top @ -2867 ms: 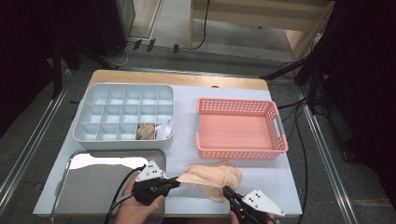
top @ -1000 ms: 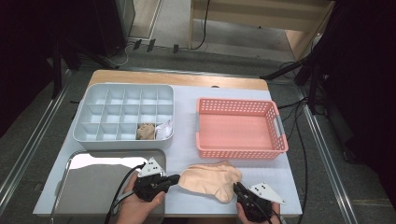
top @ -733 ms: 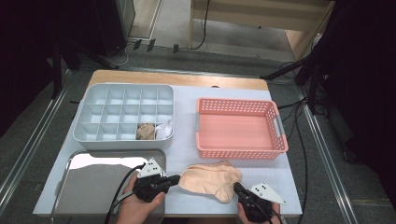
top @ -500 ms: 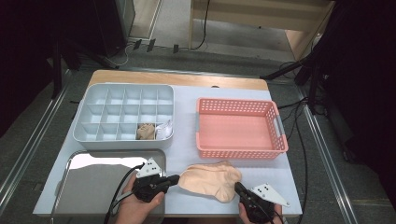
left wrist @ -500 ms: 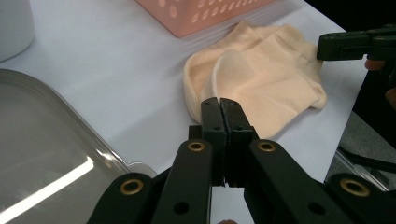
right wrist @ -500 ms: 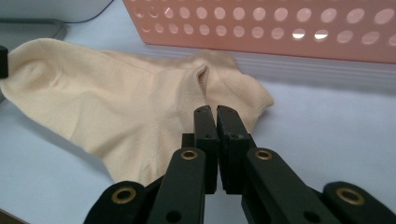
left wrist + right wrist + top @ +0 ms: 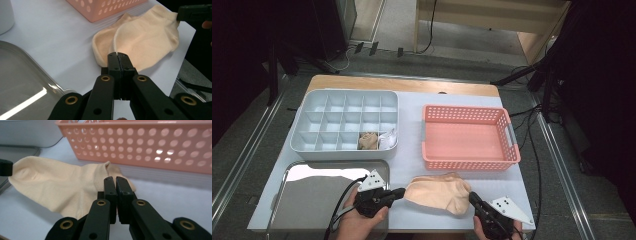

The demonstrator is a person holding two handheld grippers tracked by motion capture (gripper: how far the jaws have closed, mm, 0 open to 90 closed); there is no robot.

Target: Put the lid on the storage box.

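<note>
Item: one pale peach knitted ankle sock (image 7: 439, 192), apparently a pair laid one on the other, flat on the white table top (image 7: 412, 160). Location: near edge of the table, just in front of the salmon-pink perforated plastic basket (image 7: 469, 136), right of the shiny steel tray (image 7: 317, 192).

Holders: left gripper (image 7: 398, 193), jaws pressed together on the sock's left end, cloth pinched at the tips in the left gripper view (image 7: 117, 55). Right gripper (image 7: 472, 198), jaws closed at the sock's right end; the right gripper view (image 7: 113, 180) shows the tips against the fabric edge, though whether cloth actually lies between them is hard to make out there.

Change: 2.9 s ago the right gripper sat lower and left of the sock's right end, short of the fabric; it has since moved right and forward to meet that end. The left gripper has kept its hold throughout, and the sock has barely shifted. Reading: both ends now look secured, so a two-handed lift or fold seems ready to begin.

Orientation: long axis runs left to right along the table's near edge, tilted slightly, the left end a little farther from the person. Rounded toe end points left; cuff opening points right.

Also present: pale grey compartmented plastic organiser (image 7: 344, 125), holding small rolled items in two front compartments.
</note>
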